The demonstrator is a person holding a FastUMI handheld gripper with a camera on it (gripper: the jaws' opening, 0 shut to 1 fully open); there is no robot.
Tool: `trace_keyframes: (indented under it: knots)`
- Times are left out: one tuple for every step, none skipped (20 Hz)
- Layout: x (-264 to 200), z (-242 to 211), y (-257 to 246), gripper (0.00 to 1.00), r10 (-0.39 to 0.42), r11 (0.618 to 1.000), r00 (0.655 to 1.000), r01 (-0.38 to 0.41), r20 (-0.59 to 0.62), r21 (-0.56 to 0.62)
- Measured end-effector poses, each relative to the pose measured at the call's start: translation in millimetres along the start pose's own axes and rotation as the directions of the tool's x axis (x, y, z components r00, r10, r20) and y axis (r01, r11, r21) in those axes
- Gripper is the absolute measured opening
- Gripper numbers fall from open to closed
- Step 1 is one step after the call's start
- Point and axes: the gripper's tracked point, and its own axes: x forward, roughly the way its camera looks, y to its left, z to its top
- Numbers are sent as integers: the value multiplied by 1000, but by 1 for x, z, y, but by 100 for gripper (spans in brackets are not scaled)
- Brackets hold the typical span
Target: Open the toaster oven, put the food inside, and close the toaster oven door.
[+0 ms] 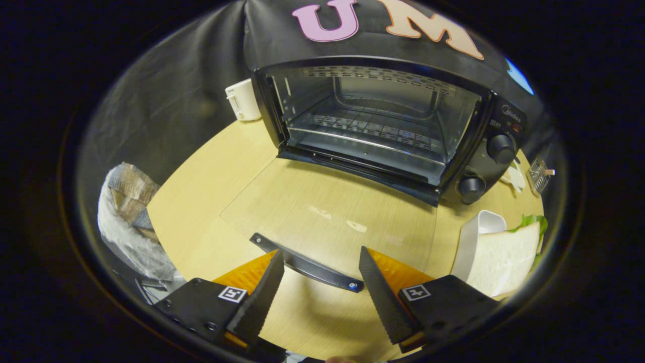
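Observation:
The black toaster oven [496, 126] stands at the back of the wooden table with its glass door [327, 212] folded down flat toward me. Its wire rack [373, 132] holds nothing. The door's dark handle [305, 263] lies just ahead of my fingers, partly between them. My gripper [322, 280] is open, its ribbed black fingers [383, 297] apart and hovering over the handle, holding nothing. To the right of the right finger a sandwich [506, 257] of white bread with green lettuce leans in a white dish [476, 237].
A small white appliance [243, 100] stands left of the oven against the black cloth. Two control knobs [500, 148] sit on the oven's right panel. A small metal grater-like item [538, 174] and a white object lie right of the oven. A crumpled bundle [126, 212] sits off the table's left edge.

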Motion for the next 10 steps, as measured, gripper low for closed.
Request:
trace_keyframes:
  knots:
    - [-2, 1, -1, 96, 5, 1000, 1000, -5, 5, 9]
    - [-4, 2, -2, 96, 4, 1000, 1000, -4, 13, 13]
    - [-7, 4, -4, 95, 1, 1000, 1000, -1, 24, 12]
    - [-11, 9, -8, 95, -6, 1000, 998, 5, 55, 5]
    - [-14, 15, -14, 95, -17, 1000, 996, 17, 89, 0]
    - [-20, 23, -22, 95, -35, 999, 992, 35, 119, 2]
    - [-27, 30, -30, 95, -53, 999, 987, 51, 151, 12]
    - [-33, 38, -39, 95, -74, 997, 981, 69, 181, 30]
    - [-40, 44, -50, 95, -98, 995, 973, 89, 209, 50]
    - [-47, 51, -63, 95, -125, 991, 964, 112, 235, 69]
